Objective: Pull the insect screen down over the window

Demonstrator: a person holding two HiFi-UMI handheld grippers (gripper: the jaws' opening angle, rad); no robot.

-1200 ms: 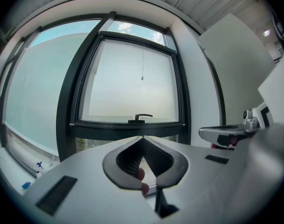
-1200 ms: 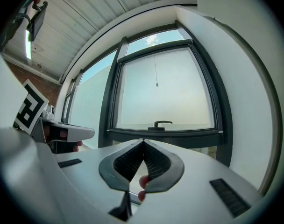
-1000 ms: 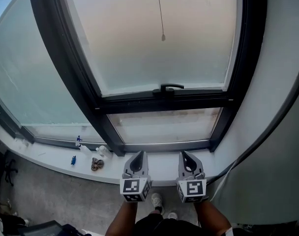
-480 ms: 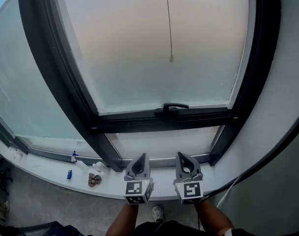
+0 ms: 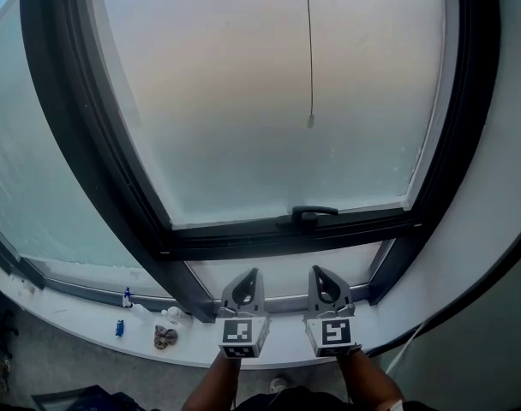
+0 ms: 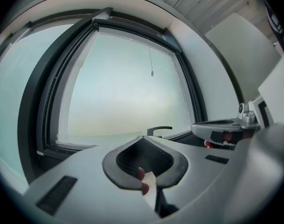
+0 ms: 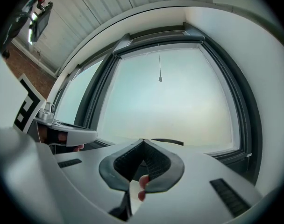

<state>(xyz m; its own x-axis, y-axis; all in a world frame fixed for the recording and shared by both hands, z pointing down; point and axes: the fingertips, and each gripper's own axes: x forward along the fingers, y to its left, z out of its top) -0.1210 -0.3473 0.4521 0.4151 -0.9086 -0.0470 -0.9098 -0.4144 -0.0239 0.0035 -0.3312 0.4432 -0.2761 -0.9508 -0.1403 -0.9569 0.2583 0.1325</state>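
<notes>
A thin pull cord with a small weight (image 5: 310,121) hangs down in front of the frosted window pane (image 5: 269,101); it shows too as the cord weight (image 6: 152,73) and the cord weight (image 7: 160,79). A black window handle (image 5: 314,213) sits on the lower sash bar. My left gripper (image 5: 251,273) and right gripper (image 5: 315,271) are side by side below the handle, over the white sill (image 5: 286,332), both shut and empty. The left gripper (image 6: 142,138) and right gripper (image 7: 142,141) point level at the window, well below the cord.
Dark window frames (image 5: 89,144) surround the panes. On the sill at left lie small bottles (image 5: 126,299) and a brownish object (image 5: 165,338). A white wall (image 5: 500,187) curves at right. The floor lies below the sill.
Both grippers have moved closer to the window and slightly up, still side by side and shut. The view has tilted upward, so the cord weight and handle sit lower in the picture.
</notes>
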